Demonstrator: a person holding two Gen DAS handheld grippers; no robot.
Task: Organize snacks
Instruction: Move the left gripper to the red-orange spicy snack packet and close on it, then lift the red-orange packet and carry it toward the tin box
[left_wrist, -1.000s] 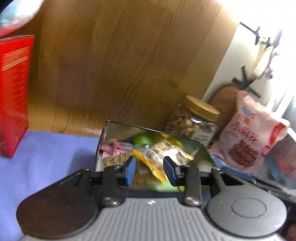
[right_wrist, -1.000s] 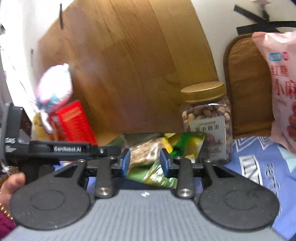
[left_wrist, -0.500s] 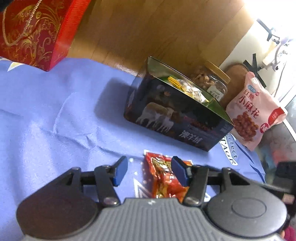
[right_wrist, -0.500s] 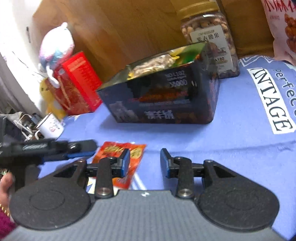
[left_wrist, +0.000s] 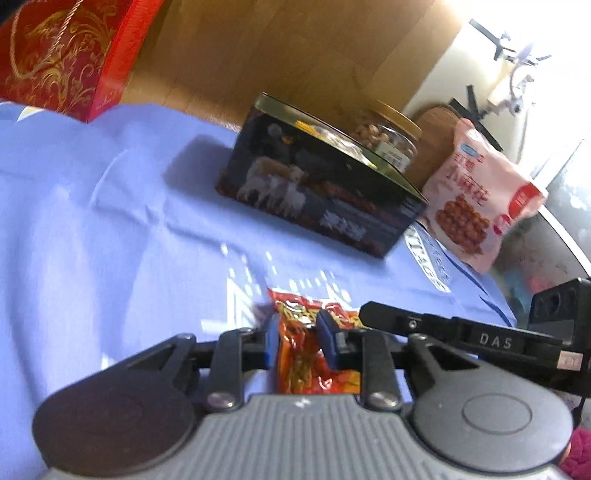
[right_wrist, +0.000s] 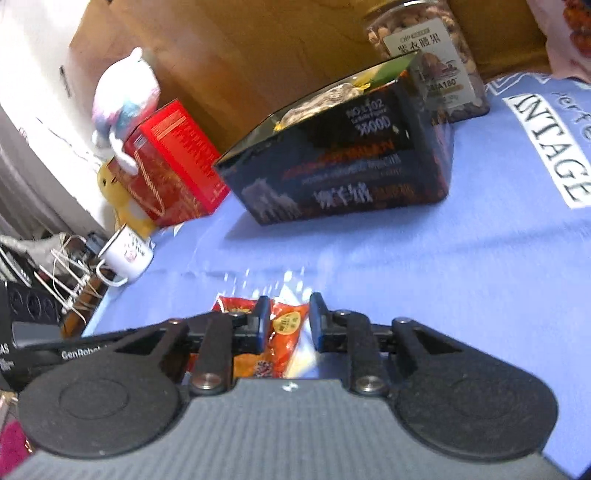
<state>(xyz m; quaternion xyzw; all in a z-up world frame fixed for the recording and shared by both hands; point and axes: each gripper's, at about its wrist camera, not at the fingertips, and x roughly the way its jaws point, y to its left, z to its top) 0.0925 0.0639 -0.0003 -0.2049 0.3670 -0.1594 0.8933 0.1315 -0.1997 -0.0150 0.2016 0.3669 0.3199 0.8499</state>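
A red-orange snack packet (left_wrist: 299, 354) lies on the blue cloth (left_wrist: 110, 221) in front of the dark open tin (left_wrist: 317, 199), which holds several snacks. My left gripper (left_wrist: 298, 338) is low over the packet. Its jaws are closing, and both blue pads touch the crumpled foil between them. My right gripper (right_wrist: 288, 325) comes at the same packet (right_wrist: 284, 332) from the other side. Its jaws are closing too: the packet lies against the left pad, and a strip of cloth shows before the right pad. Its black arm crosses the right of the left wrist view.
A nut jar (left_wrist: 391, 136) and a pink snack bag (left_wrist: 472, 192) stand behind and right of the tin (right_wrist: 343, 158). A red box (right_wrist: 173, 158), a plush toy (right_wrist: 122, 96) and a white mug (right_wrist: 127, 254) sit at the cloth's left edge, with wires beyond.
Both grippers dropped back from above the tin to the packet on the cloth. The left jaws widened, then narrowed onto the packet. The right jaws narrowed around it.
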